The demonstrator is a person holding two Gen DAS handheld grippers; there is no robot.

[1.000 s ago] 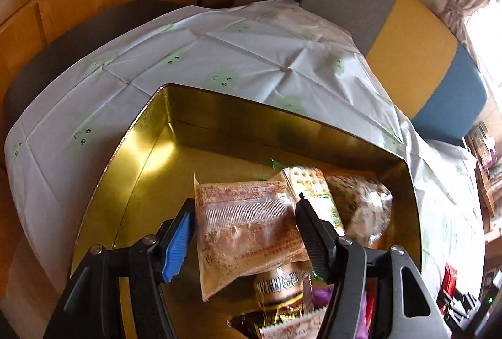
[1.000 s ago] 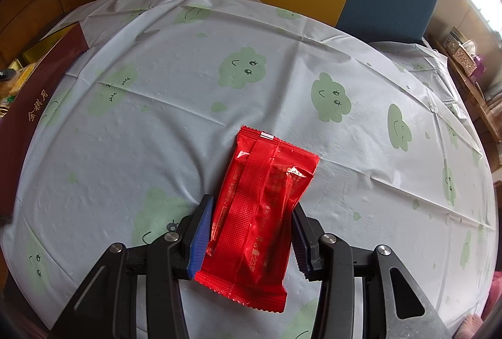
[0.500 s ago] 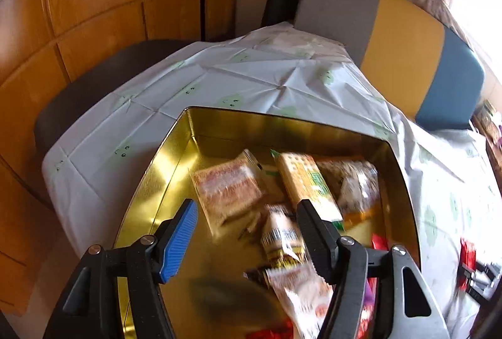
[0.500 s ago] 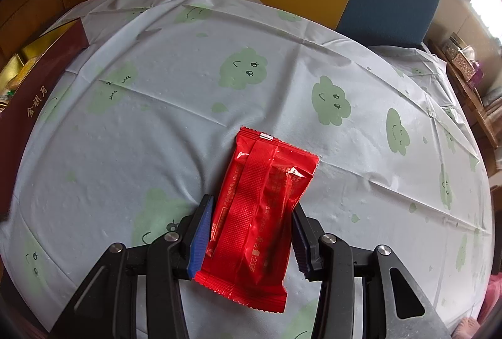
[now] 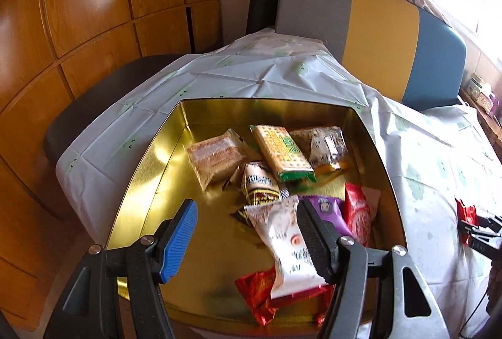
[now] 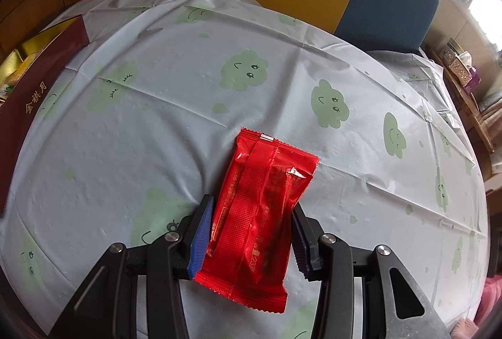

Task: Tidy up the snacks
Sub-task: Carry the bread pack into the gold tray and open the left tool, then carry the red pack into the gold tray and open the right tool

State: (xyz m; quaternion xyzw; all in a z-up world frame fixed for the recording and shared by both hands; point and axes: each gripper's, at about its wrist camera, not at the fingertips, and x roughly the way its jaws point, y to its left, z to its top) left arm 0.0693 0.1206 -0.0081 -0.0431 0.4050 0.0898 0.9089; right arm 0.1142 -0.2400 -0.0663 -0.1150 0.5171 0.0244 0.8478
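My left gripper (image 5: pixel 248 232) is open and empty, raised above a gold tin (image 5: pixel 147 169). Several wrapped snacks lie in the tin, among them a brown packet (image 5: pixel 215 157), a green-edged cracker pack (image 5: pixel 282 152) and a white packet (image 5: pixel 290 248). My right gripper (image 6: pixel 251 232) is shut on a red snack packet (image 6: pixel 260 207), just above the tablecloth (image 6: pixel 188 88). The right gripper and its red packet (image 5: pixel 466 213) show at the far right of the left wrist view.
The tin's dark red outer wall (image 6: pixel 34 94) stands at the left of the right wrist view. A grey, yellow and blue bench back (image 5: pixel 376 34) runs behind the table. Wooden panels (image 5: pixel 94 9) and a dark chair (image 5: pixel 94 106) are at the left.
My left gripper let go of the brown packet, which now lies in the tin, and has lifted back and up. My right gripper stays shut on the red packet, barely moved.
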